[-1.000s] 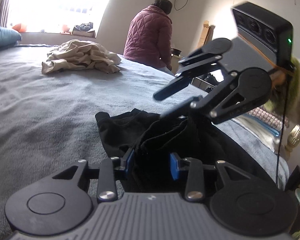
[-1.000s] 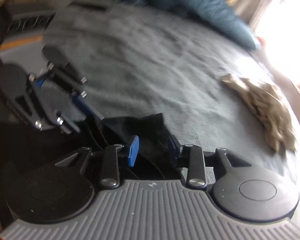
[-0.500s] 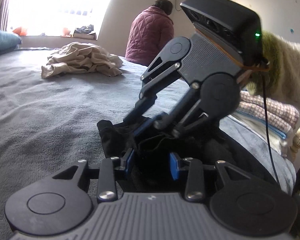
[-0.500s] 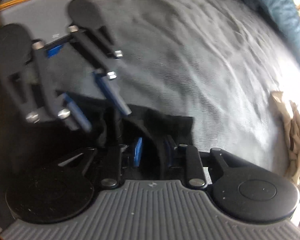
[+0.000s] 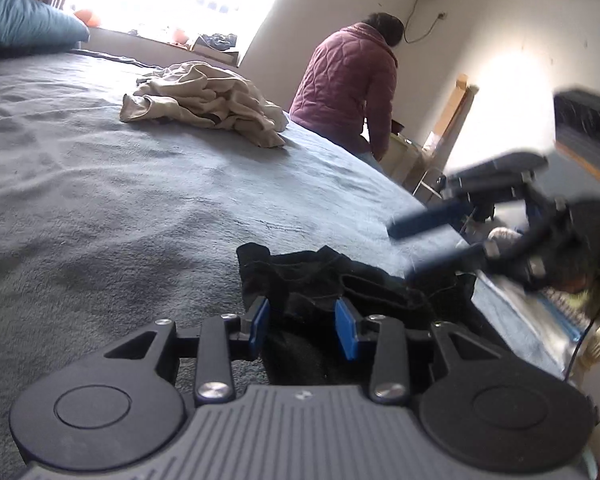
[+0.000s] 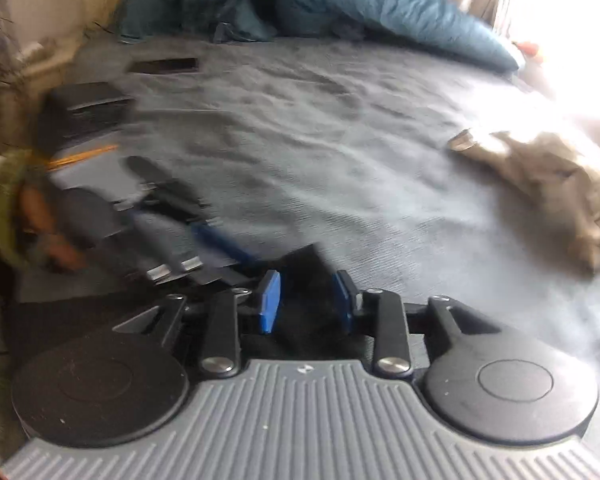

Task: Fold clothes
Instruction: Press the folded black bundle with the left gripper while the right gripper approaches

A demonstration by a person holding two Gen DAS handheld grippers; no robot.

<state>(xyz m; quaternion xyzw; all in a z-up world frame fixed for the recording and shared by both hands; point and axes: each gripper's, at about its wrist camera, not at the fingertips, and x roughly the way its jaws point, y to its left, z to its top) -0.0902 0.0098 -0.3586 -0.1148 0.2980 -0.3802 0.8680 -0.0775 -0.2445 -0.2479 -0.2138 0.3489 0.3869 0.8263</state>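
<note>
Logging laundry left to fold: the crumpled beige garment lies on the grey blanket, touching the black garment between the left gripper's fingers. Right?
Not quite. The crumpled beige garment lies on the grey blanket, but apart from the black garment at the left gripper, with bare blanket between them, as the left wrist view shows.

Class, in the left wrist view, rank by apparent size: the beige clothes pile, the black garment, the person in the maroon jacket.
1. black garment, though nearness to the camera inflates it
2. and 3. beige clothes pile and person in the maroon jacket: look alike, so unranked
</note>
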